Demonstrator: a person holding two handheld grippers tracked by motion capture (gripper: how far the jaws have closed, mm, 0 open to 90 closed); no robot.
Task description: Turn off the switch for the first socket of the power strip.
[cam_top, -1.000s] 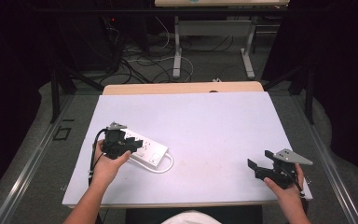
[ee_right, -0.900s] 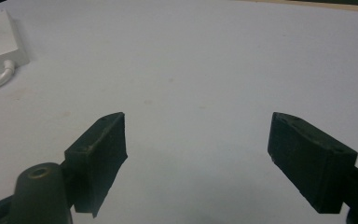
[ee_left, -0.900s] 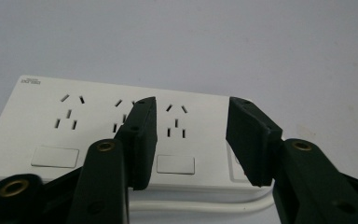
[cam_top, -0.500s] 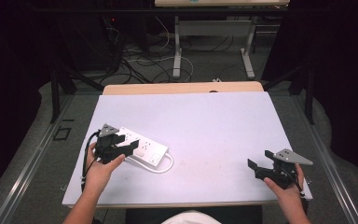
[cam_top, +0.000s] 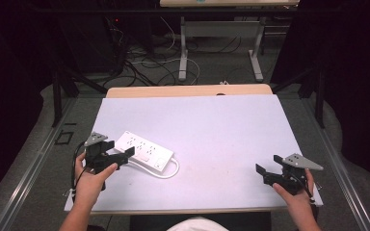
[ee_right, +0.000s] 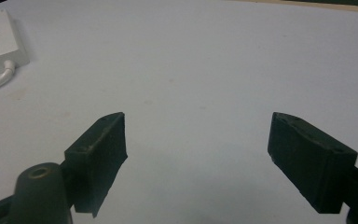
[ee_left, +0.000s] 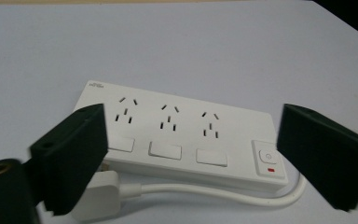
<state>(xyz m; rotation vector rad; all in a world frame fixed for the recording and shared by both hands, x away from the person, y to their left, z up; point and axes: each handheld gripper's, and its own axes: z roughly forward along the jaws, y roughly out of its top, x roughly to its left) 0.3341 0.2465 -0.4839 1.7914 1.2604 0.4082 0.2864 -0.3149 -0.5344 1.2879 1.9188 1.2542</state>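
We see the power strip (cam_top: 143, 152) lying flat at the table's (cam_top: 221, 125) left, long axis slanting from far-left to near-right, switch end rightward, its cable (cam_top: 171, 172) looping alongside. Our left gripper (cam_top: 120, 156), jaws just opened, holds nothing; the right gripper (cam_top: 265, 174) stands open, well apart.

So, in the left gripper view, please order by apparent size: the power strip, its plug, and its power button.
1. Power strip, clearly the largest.
2. Plug, partly hidden behind a jaw and nearer the camera, so less sure.
3. Power button, smallest.
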